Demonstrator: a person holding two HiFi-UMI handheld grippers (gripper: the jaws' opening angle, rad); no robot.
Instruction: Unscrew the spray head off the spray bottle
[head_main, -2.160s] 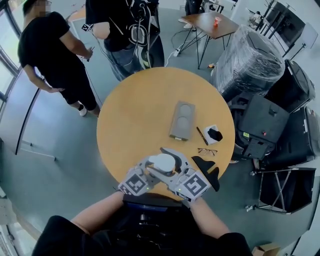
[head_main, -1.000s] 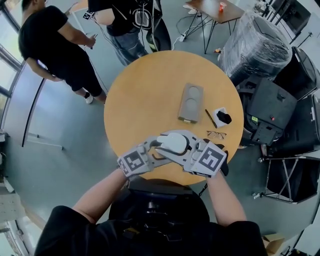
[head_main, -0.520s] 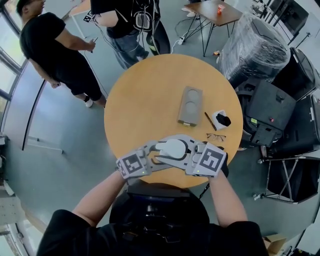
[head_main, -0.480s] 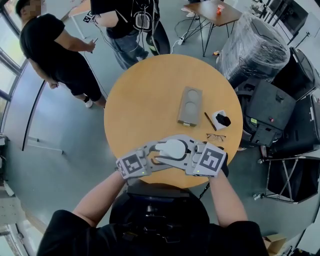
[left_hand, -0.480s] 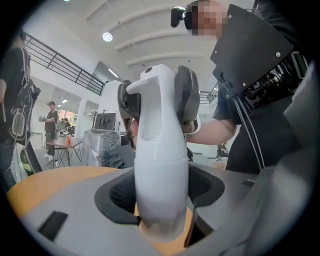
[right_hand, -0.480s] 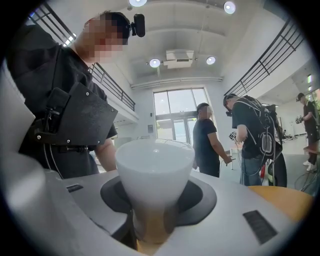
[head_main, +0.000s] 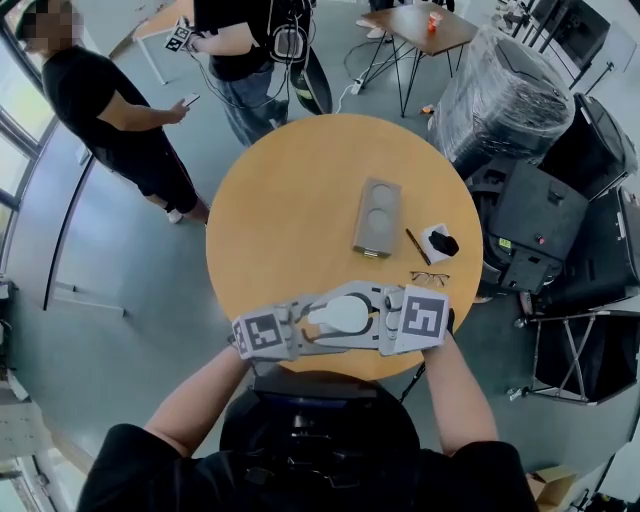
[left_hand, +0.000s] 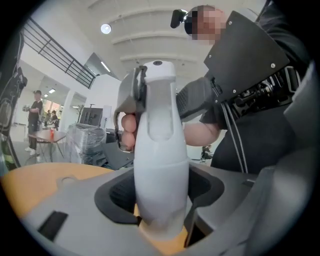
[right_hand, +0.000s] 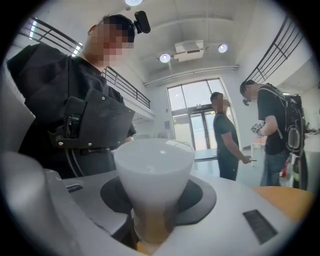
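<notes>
White bottle (head_main: 338, 314) held sideways over the table (head_main: 290, 220), left gripper (left_hand: 162, 222) clamped round its body, right gripper (right_hand: 150, 222) pinching the head (left_hand: 152, 87) at the other end.

White plastic spray bottle (left_hand: 160, 165): coloured plain white all over. Left gripper (left_hand: 161, 227), right gripper (right_hand: 150, 232): shells finished in grey, pad recesses in black. Marker cubes (head_main: 262, 333): patterned with black squares on white. Round wooden table (head_main: 290, 220): coloured orange-tan, unpatterned. Rectangular two-hollow tray (head_main: 376, 217): grey. Slim pen (head_main: 417, 246): black. Floor (head_main: 120, 350): grey-blue.
</notes>
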